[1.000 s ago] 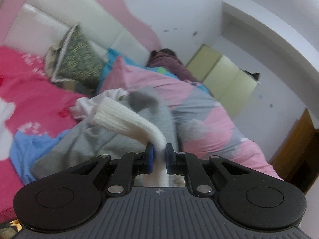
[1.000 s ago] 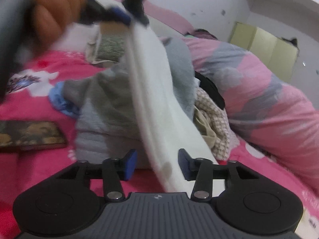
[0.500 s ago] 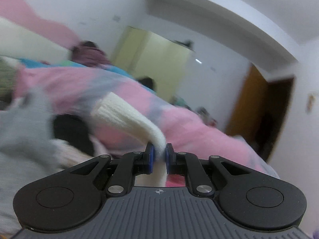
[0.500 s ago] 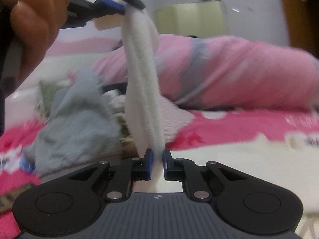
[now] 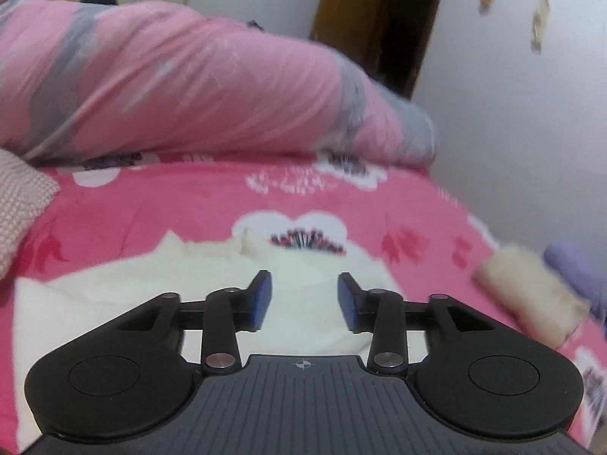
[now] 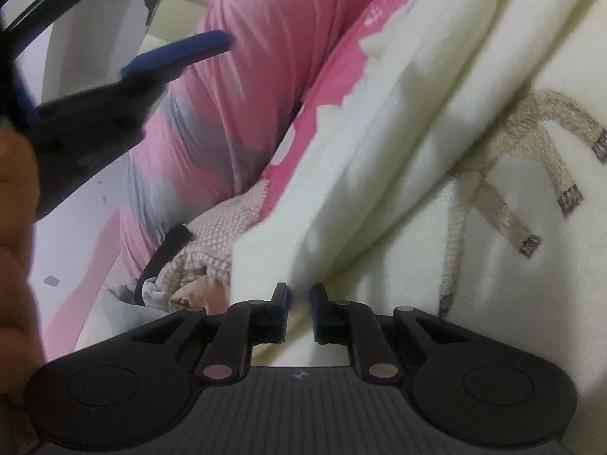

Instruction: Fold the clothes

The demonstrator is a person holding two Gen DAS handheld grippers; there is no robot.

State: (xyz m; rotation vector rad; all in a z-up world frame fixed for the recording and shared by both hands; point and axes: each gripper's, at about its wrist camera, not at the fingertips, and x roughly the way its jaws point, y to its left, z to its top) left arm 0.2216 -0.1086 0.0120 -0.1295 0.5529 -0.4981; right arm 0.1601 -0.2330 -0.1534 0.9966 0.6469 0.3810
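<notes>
Pink bedding fills both views: a bright pink bedsheet (image 5: 159,204) printed with white flowers and red leaves, and behind it a long, puffy pink-and-grey quilt (image 5: 182,76) with fine wrinkles, backed by white walls and a brown door frame (image 5: 341,3). Spread on the sheet lies the cream sweater (image 5: 125,295), soft and fuzzy, with thick rounded folds; the right wrist view shows beige knitted cords with dark ends (image 6: 508,197) worked on its front. A pink checked knit garment (image 6: 216,235) is bunched beside it. The left gripper (image 5: 303,295) hovers just above the sweater with its blue pads apart and opening, nothing between them; a second ago they pinched a ribbed cream sleeve held up in the air. The right gripper (image 6: 299,311) stands narrow, its jaws easing apart, with a fold of cream fabric between the pads, which press on it. That view is now rolled sideways, where half a second ago it was level. No writing can be read anywhere.
</notes>
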